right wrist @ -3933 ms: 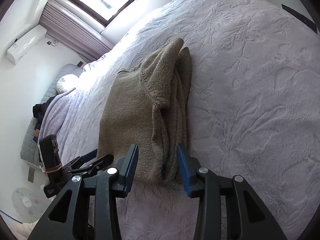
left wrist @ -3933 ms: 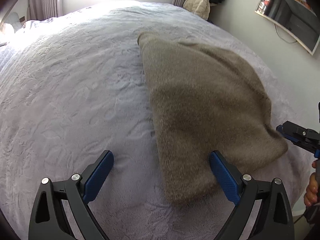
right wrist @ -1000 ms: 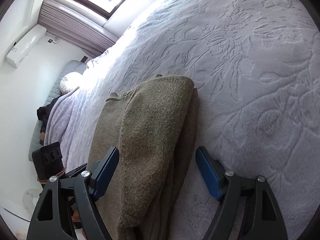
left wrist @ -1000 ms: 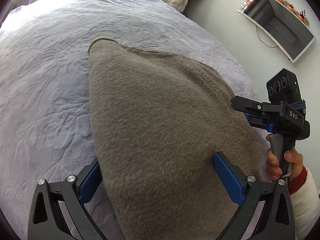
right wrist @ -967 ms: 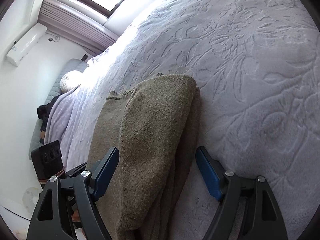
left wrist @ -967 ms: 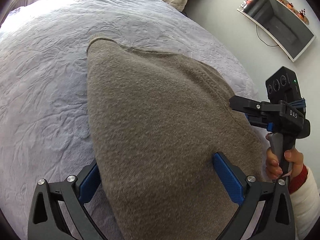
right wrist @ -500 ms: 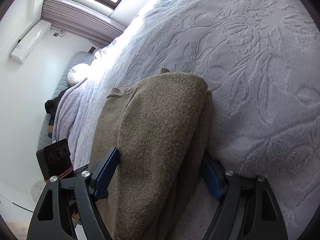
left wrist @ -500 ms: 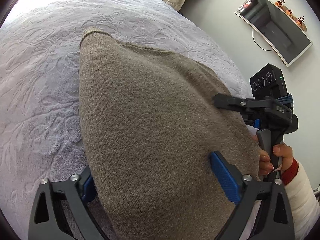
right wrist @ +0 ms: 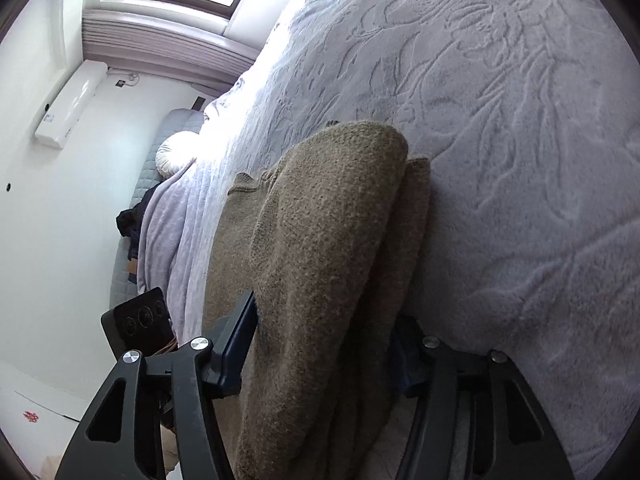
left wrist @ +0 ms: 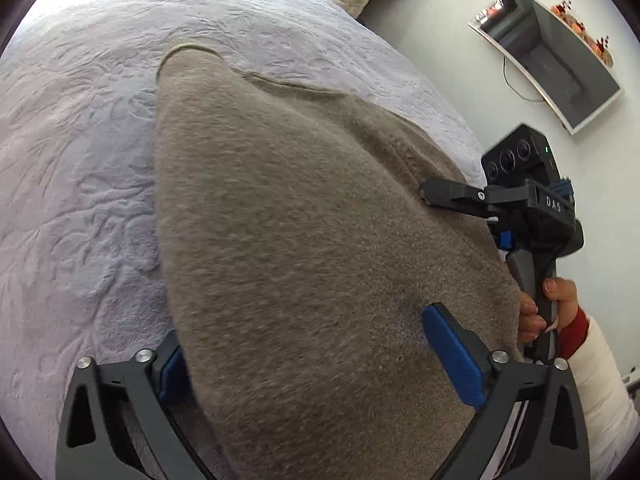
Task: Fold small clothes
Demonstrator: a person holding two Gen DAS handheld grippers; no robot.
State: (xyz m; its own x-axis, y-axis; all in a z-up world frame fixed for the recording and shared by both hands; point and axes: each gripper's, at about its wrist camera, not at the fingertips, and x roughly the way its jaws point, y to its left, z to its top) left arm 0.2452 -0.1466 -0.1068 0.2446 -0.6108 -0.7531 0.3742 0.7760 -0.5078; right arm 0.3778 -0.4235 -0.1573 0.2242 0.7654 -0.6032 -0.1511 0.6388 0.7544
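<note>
The right gripper (right wrist: 324, 344) at the bottom of the frame has just been closing its jaws around the folded brown sweater (right wrist: 328, 240), lying on the lilac bedspread (right wrist: 500, 140).

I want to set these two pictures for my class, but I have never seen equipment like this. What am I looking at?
There is no robot here. A person holds a black two-finger clamp with blue pads in each hand, and a small wide-angle camera on each clamp looks forward along its fingers. That gives one picture per clamp.

In both pictures a grey-brown knitted sweater, already folded over, lies on a pale lilac embossed bedspread.

The left gripper straddles the sweater's near end. Its jaws have just been opening and stand wide, so it is not gripping. Its camera also shows the person's hand holding the other clamp.

The right gripper has just been closing on the sweater's folded side edge, and its pads appear to press the layers from both sides.
</note>
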